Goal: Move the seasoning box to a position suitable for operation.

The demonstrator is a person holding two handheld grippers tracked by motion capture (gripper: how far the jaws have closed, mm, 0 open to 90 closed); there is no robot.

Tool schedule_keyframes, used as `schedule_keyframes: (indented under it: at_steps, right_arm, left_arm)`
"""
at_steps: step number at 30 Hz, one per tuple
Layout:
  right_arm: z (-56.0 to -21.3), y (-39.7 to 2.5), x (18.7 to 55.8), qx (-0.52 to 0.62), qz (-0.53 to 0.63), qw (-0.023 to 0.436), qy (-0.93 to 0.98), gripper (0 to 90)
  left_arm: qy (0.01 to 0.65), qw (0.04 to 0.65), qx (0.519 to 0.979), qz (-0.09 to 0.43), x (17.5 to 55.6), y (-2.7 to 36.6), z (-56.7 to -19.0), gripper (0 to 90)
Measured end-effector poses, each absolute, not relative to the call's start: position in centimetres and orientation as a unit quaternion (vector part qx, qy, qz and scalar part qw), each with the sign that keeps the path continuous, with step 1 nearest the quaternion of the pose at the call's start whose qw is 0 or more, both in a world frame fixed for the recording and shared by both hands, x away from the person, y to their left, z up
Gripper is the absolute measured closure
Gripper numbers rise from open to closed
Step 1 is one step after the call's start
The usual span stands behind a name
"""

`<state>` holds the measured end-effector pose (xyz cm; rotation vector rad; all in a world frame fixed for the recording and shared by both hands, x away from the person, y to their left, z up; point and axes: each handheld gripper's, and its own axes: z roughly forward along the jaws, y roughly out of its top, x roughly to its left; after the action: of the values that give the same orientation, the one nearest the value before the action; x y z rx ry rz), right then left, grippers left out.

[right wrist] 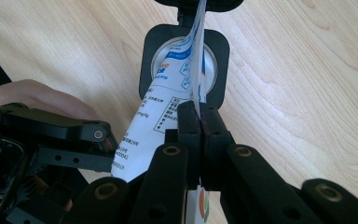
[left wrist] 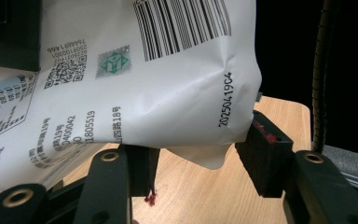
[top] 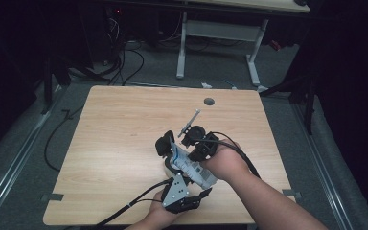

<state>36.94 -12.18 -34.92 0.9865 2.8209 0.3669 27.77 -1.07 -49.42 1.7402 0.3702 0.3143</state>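
Note:
A white printed pouch (top: pixel 191 167) with a barcode hangs above the wooden table (top: pixel 120 139), held between both grippers. My right gripper (top: pixel 186 152) is shut on the pouch's thin sealed edge (right wrist: pixel 196 70), jaws pressed flat together (right wrist: pixel 199 112). The pouch's upper end tips over a black rounded-square cup (right wrist: pixel 219 60) with a silvery inside, which stands on the table (top: pixel 164 143). My left gripper (top: pixel 203 189) holds the fat lower body of the pouch (left wrist: pixel 144 93) across its width, its pads (left wrist: pixel 261 154) wide apart against the sides (left wrist: pixel 200 154).
A small round hole (top: pixel 209 101) sits near the table's far edge. Behind the table stands another desk on white legs (top: pixel 181 48), with cables (top: pixel 124 62) on the floor. Bare wood lies left and far of the grippers.

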Motion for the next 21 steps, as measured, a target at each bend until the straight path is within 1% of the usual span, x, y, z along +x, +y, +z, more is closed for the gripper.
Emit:
schedule_keyframes:
  at_steps: [21]
  right_arm:
    - [-34.97, -12.59, 36.81, 0.332, 0.125, 0.056, 0.933, 89.2]
  left_arm:
    - [0.161, 0.617, 0.759, 0.133, 27.59, -0.92, -50.00, 51.1]
